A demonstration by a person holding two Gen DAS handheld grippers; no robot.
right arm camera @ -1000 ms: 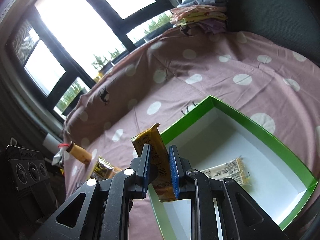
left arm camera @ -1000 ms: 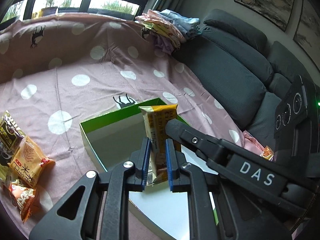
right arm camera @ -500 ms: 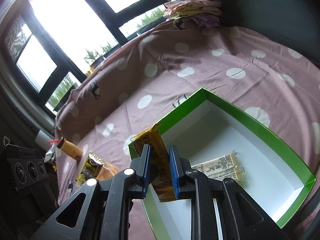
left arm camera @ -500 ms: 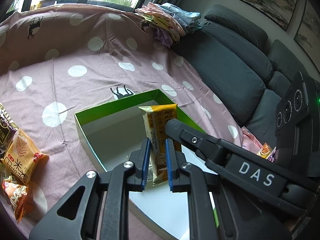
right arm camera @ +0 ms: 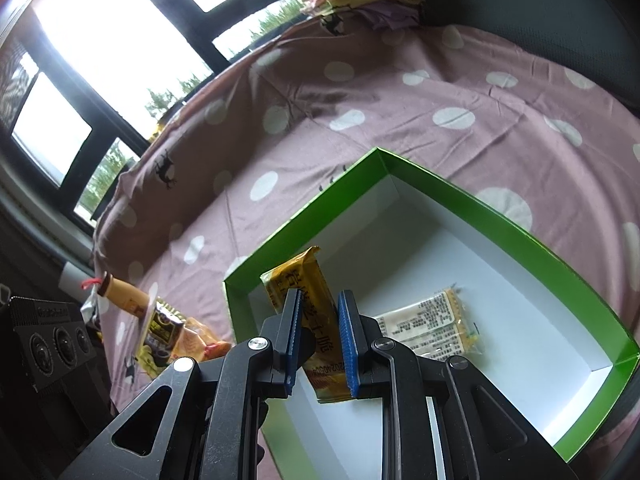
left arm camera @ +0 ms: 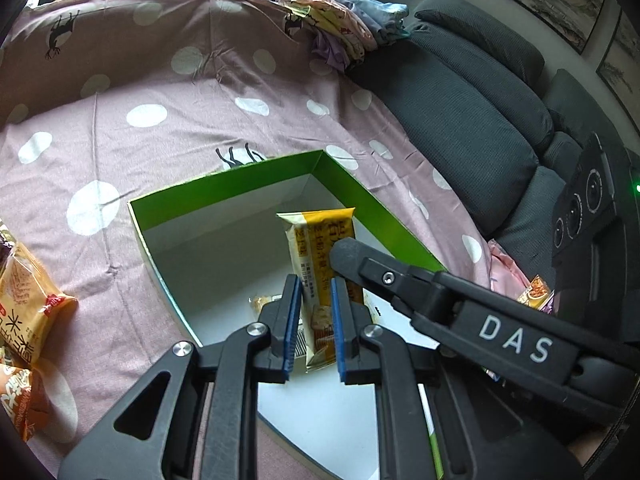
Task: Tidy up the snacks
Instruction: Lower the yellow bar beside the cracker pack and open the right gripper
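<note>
While each gripper clamps its own yellow snack bar upright, the left gripper (left arm camera: 313,322) at lower centre of its view and the right gripper (right arm camera: 319,340) likewise, both hang over the green box (right arm camera: 476,204), where one pale packet (right arm camera: 428,326) already lies. Released together, the bars could collide or land leaning on the box's wall.

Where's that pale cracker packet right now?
In the right wrist view, the pale cracker packet lies flat on the white floor of the green box, just right of the right claw.
</note>
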